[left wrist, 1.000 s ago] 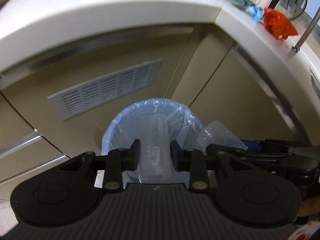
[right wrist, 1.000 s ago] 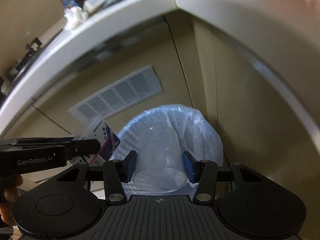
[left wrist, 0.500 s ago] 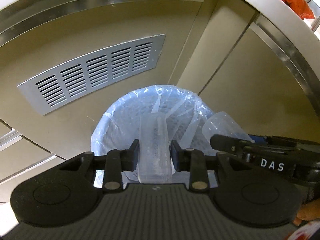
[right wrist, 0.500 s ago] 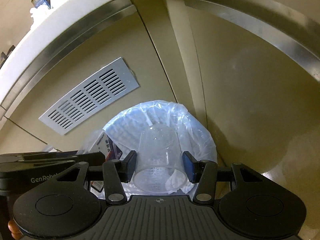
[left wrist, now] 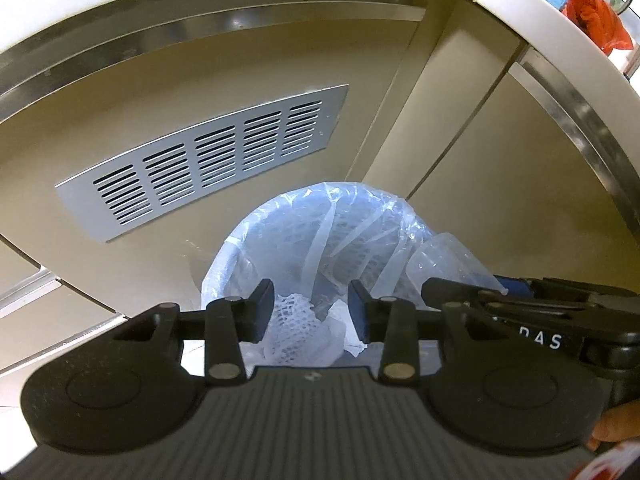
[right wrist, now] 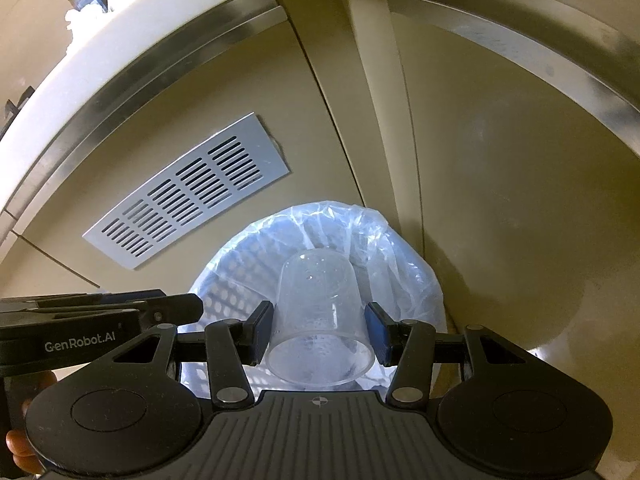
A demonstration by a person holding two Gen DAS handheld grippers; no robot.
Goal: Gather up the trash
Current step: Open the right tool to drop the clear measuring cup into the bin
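Note:
A bin lined with a pale blue plastic bag [left wrist: 280, 232] stands on the floor against the cabinet corner. My left gripper [left wrist: 311, 300] hangs right over its mouth, jaws opening, with nothing between them. Crumpled clear plastic and white netting [left wrist: 292, 320] lie inside the bin below it. My right gripper [right wrist: 320, 320] is shut on a clear plastic cup [right wrist: 320, 300], held upside down over the same bin [right wrist: 248, 264]. In the left wrist view the cup [left wrist: 448, 256] shows at the right, above the bin's rim.
A grey vent grille [left wrist: 208, 156] sits in the beige cabinet front behind the bin. The white countertop edge [left wrist: 560, 28] curves overhead, with a red bag [left wrist: 596, 16] on it. The two grippers are close side by side over the bin.
The clear plastic package held in my left gripper is gone from its jaws, which now stand wider. Both grippers have sunk toward the bin. The right gripper still holds the cup.

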